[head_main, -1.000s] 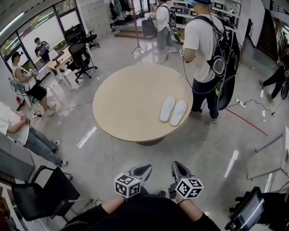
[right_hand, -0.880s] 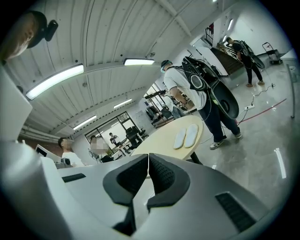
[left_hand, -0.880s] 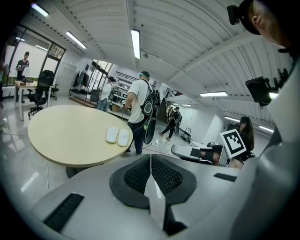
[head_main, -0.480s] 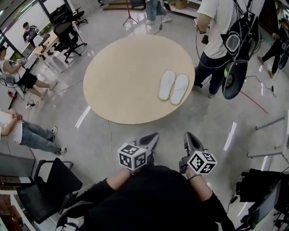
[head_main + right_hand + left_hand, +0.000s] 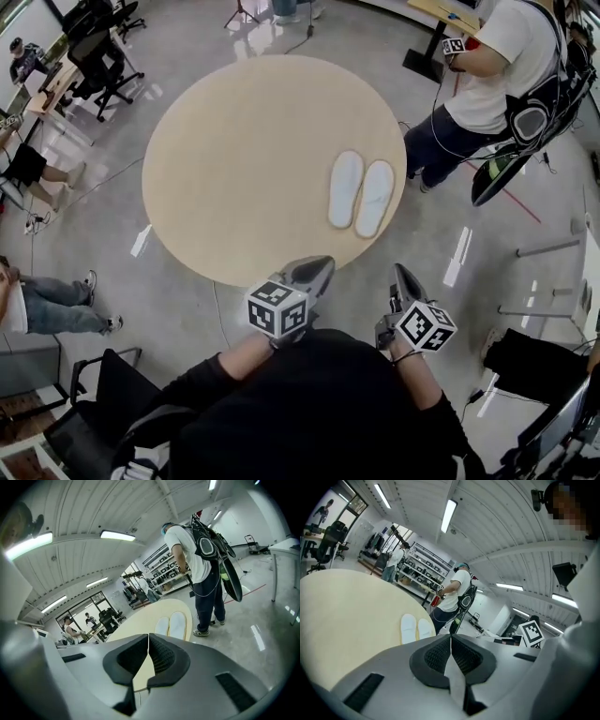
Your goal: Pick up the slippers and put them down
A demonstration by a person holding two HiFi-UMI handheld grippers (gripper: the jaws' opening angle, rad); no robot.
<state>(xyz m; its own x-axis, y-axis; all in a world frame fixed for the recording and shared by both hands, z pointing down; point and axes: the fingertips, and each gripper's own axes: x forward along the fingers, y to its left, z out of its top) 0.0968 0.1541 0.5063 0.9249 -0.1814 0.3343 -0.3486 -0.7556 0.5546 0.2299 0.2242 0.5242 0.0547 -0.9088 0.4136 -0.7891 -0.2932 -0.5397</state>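
1. Two white slippers [image 5: 375, 197] lie side by side on the round, light wooden table [image 5: 234, 159]. They are near its right edge in the head view, touching or very nearly so, with their long sides together.
2. The rest of the tabletop around the slippers is plain wood.
3. The left gripper [image 5: 324, 262] is held out in front of the person's body, its tip over the near rim of the table. Its own view shows the two dark ribbed pads pressed together with nothing between them.
4. The right gripper [image 5: 401, 271] hangs just off the near edge of the table, over the grey floor [image 5: 441, 244]. Its jaws are likewise closed on nothing (only a thin slit of light shows below the pads).
5. Both grippers are apart from the slippers, which lie farther out on the table, ahead of them and between their lines of pointing.
6. Each gripper carries its marker cube [image 5: 277, 307] towards the wrist end.
7. A person in a white shirt [image 5: 502, 66] with a black backpack stands just beyond the table's far right edge, close to the slippers.
8. A black office chair [image 5: 98, 61] stands at the upper left.
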